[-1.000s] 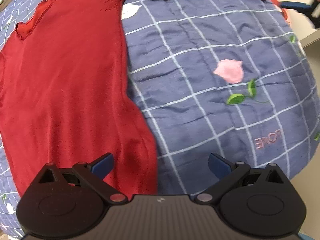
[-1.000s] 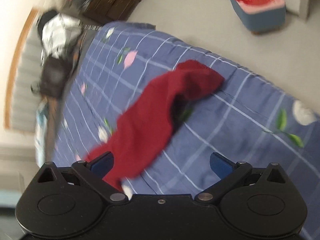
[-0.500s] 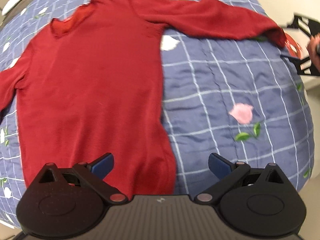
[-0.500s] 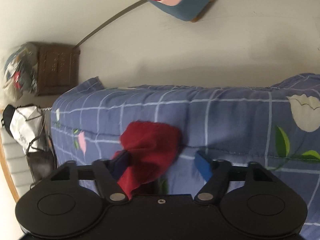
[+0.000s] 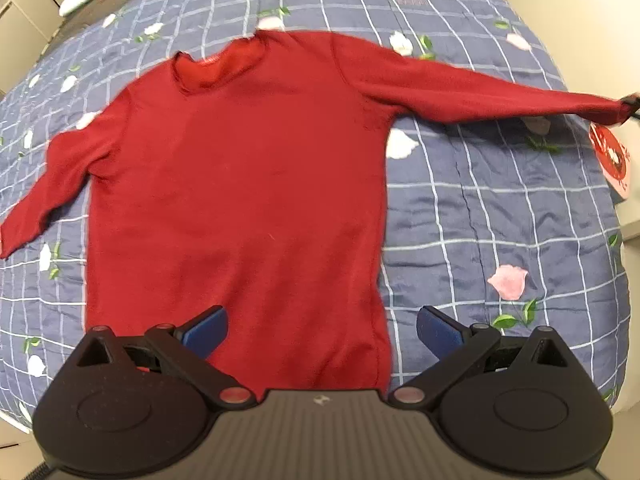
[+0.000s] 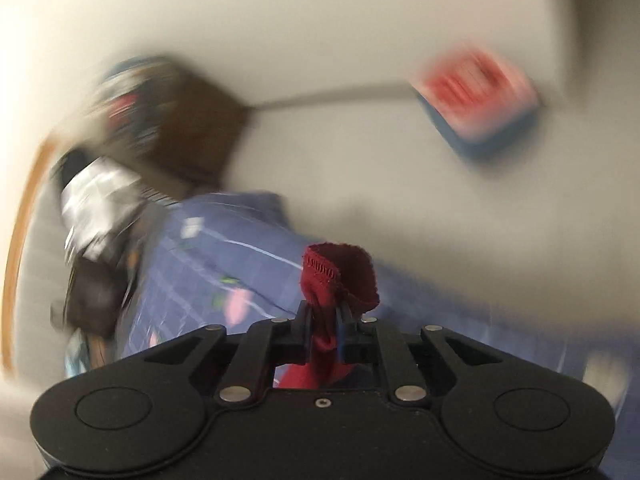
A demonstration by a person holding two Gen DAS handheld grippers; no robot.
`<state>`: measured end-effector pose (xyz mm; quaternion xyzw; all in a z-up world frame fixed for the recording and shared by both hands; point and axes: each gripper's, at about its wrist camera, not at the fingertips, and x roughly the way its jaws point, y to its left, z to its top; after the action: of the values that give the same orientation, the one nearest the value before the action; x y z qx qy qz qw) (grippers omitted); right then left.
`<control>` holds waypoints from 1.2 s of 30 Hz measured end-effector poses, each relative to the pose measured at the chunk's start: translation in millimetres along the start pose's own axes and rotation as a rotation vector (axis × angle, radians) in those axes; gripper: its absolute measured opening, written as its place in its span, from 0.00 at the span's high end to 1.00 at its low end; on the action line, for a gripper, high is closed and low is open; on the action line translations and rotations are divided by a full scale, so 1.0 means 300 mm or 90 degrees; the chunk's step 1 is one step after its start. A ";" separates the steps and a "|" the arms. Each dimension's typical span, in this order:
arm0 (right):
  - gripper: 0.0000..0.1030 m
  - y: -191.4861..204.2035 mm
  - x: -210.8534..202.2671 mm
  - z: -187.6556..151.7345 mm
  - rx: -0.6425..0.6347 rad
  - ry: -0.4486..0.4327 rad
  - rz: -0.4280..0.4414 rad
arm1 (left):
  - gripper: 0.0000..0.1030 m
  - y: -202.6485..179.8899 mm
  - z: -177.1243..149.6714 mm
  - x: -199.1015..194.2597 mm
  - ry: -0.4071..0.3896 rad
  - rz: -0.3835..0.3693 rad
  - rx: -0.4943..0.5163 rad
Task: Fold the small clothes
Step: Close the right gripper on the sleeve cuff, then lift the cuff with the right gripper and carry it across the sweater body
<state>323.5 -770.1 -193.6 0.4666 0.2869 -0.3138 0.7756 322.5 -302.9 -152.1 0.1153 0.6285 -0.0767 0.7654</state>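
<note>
A red long-sleeved sweater [image 5: 240, 184] lies flat, front up, on a blue checked floral bedspread [image 5: 500, 208]. Its neck points away from me and its hem is under my left gripper [image 5: 320, 326], which hovers open above the hem with nothing between its blue pads. The sweater's right-hand sleeve [image 5: 480, 92] is stretched out straight toward the bed's right edge. My right gripper [image 6: 325, 320] is shut on that sleeve's cuff [image 6: 340, 276]; the cuff bunches above the closed fingers. The sleeve on the left [image 5: 44, 196] lies bent downward on the bedspread.
A blue stool with a red-and-white top [image 6: 476, 100] stands on the pale floor beyond the bed; the same stool's top [image 5: 610, 158] shows at the bed's right edge. A brown cabinet [image 6: 188, 128] and dark bags [image 6: 96, 216] sit near the bed's far corner. The right wrist view is motion-blurred.
My right gripper closed on the sleeve cuff and pulled the sleeve out straight to the right. My left gripper drew back and up, so the whole sweater now shows.
</note>
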 end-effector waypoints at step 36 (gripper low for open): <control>0.91 1.106 -0.326 -0.804 -0.625 -0.006 0.177 | 0.00 0.741 -0.145 -0.152 -0.060 0.004 -0.151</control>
<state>474.8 -408.8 -37.5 0.0797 0.3319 -0.0379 0.9392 330.8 -78.6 -97.6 0.0224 0.5964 -0.0047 0.8024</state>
